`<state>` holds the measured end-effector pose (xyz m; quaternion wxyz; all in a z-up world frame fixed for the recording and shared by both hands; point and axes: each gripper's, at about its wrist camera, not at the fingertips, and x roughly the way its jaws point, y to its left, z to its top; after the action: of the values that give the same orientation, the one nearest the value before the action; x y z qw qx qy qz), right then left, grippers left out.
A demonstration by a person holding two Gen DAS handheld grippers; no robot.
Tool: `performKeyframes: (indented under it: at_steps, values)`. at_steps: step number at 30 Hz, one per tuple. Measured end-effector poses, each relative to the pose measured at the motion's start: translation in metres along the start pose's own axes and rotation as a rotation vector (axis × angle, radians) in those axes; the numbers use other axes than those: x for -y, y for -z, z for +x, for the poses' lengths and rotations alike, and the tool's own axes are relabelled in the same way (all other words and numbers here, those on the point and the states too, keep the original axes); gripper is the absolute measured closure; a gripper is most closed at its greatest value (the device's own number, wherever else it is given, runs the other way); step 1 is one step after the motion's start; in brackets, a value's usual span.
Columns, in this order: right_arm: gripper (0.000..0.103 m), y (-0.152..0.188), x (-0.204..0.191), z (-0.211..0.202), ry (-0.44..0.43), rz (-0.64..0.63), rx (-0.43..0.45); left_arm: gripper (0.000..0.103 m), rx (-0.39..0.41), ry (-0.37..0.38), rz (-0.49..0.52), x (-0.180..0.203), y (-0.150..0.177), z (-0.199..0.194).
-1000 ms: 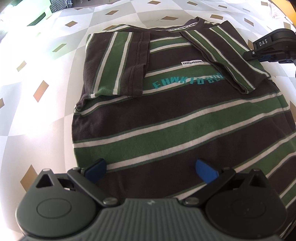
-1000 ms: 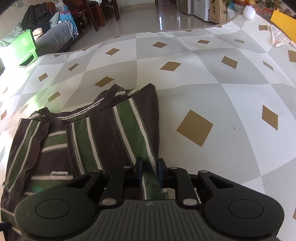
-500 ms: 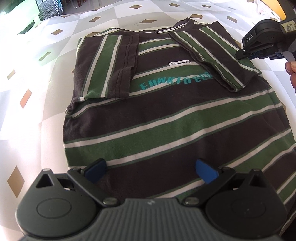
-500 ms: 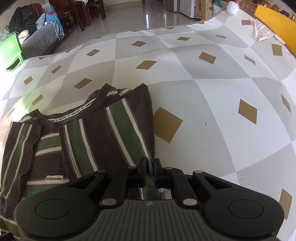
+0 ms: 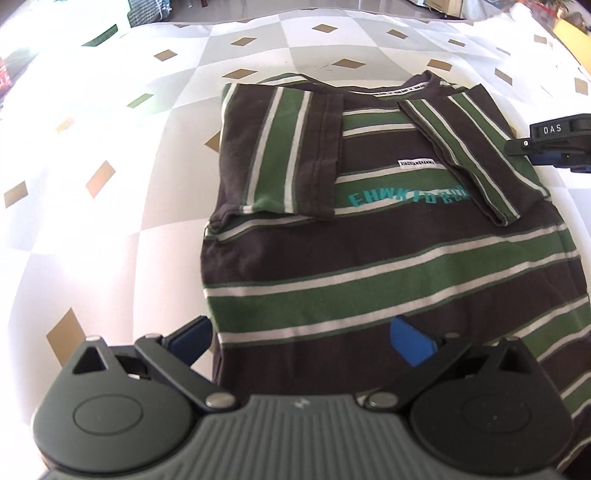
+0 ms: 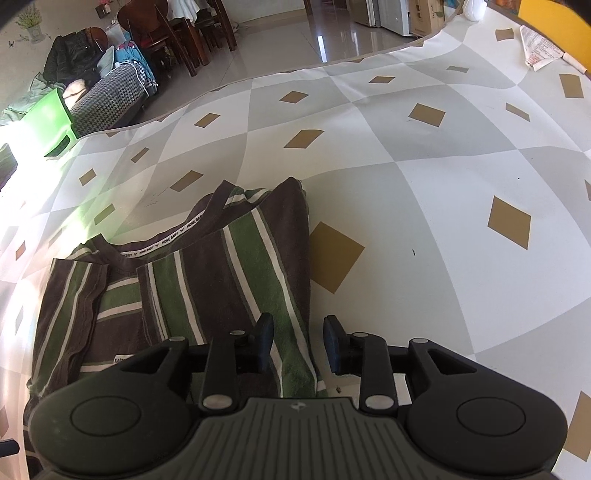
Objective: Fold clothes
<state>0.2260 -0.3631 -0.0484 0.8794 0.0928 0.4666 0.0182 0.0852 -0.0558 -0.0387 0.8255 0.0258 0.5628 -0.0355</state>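
Note:
A brown, green and white striped T-shirt lies flat on the checked tablecloth, both sleeves folded inward over the chest. My left gripper hovers open above the shirt's lower left part, with nothing between its blue pads. In the right wrist view my right gripper sits over the outer edge of the folded right sleeve. Its jaws are opening, the sleeve edge lies between the pads, and they do not press on it. The right gripper's body shows at the shirt's right side in the left wrist view.
The tablecloth stretches wide to the right of the shirt. A folded paper and a yellow object lie at the far right corner. Beyond the table's far edge stand chairs, piled clothes and a green box.
The right gripper's jaws, shut on the sleeve edge before, have parted and the sleeve lies flat. The left gripper has lifted and drifted left, so the shirt sits further right in its view.

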Motion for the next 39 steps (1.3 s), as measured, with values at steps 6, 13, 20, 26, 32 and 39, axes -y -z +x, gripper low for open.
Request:
performKeyframes:
  at_steps: [6, 13, 20, 26, 32, 39]
  values:
    - [0.068, -0.002, -0.004, 0.003, 0.014, -0.004, 0.014, 0.000, -0.005, -0.002, -0.053, -0.010, 0.008, 0.000]
    - [0.066, 0.001, -0.018, 0.007, 0.029, -0.074, 0.005, 0.000, -0.014, -0.015, -0.053, 0.003, -0.003, 0.015]
    - [0.066, 0.005, -0.032, 0.011, 0.051, -0.142, 0.006, 0.000, -0.040, -0.053, -0.022, 0.012, -0.003, 0.028]
    - [0.093, 0.008, -0.037, 0.012, 0.095, -0.166, 0.030, 0.000, -0.044, -0.047, -0.065, 0.007, -0.004, 0.034]
    - [0.096, 0.005, -0.036, 0.003, 0.076, -0.134, 0.061, 0.000, -0.042, -0.046, -0.068, 0.007, -0.004, 0.032]
    - [0.096, 0.000, -0.035, -0.009, 0.016, -0.107, 0.089, 0.000, -0.041, -0.047, -0.070, 0.007, -0.004, 0.032]
